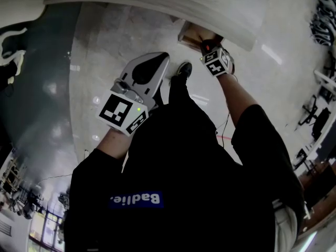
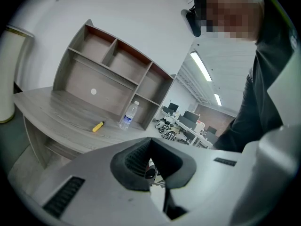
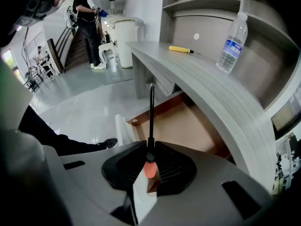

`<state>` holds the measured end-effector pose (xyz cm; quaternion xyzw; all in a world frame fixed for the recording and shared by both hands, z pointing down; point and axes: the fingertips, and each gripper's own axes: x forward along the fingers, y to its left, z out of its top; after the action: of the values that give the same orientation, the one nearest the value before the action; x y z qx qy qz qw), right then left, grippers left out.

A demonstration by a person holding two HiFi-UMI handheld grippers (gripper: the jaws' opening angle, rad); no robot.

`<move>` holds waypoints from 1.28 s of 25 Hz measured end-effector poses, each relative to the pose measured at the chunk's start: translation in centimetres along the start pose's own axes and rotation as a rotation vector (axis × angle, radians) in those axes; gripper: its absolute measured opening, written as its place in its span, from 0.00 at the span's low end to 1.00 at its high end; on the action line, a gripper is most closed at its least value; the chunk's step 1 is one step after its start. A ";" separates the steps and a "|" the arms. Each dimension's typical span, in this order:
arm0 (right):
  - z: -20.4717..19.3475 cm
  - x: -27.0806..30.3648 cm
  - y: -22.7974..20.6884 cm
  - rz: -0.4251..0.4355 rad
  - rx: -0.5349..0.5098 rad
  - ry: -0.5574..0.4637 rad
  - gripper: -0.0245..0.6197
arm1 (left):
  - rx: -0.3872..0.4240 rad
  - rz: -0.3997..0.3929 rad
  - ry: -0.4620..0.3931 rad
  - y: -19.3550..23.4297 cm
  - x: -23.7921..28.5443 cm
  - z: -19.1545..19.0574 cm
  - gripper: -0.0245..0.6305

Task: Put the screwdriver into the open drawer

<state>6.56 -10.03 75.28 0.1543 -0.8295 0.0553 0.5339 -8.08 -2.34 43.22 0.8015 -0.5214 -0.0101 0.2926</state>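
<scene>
The right tool point(image 3: 150, 149) is clamped on the screwdriver point(image 3: 151, 119). Its orange-red handle sits between the dark pads, and its slim black shaft sticks straight out ahead. The shaft points over the open drawer point(image 3: 188, 126), which is pulled out from under the front edge of the desk point(image 3: 188, 74). The drawer has a bare brown bottom. The left tool point(image 2: 149, 147) has its jaws together with nothing between them. Toward the back of the desk lie a yellow-handled screwdriver point(image 3: 181, 49) and, near it, an upright water bottle point(image 3: 232, 44).

Water btl point(image 3: 232, 44) upright on desk point(image 3: 188, 73), yellow tool point(image 3: 181, 49) lying nr it; shelf unit point(image 2: 109, 77) behind.
</scene>
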 end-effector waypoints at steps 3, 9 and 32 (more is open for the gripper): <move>-0.2 1.0 0.0 0.001 -0.001 0.022 0.16 | -0.010 0.005 0.009 0.5 -0.2 -0.5 0.04; -0.6 2.2 -0.1 0.000 -0.001 0.054 0.16 | -0.020 -0.006 0.018 0.5 -0.1 -0.9 0.04; -2.6 6.6 -0.3 0.011 -0.011 0.140 0.16 | -0.042 0.007 0.069 1.3 -0.4 -3.2 0.04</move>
<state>6.37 -10.96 82.28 0.1427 -0.7914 0.0641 0.5910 -8.37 -0.91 46.38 0.7932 -0.5136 0.0078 0.3271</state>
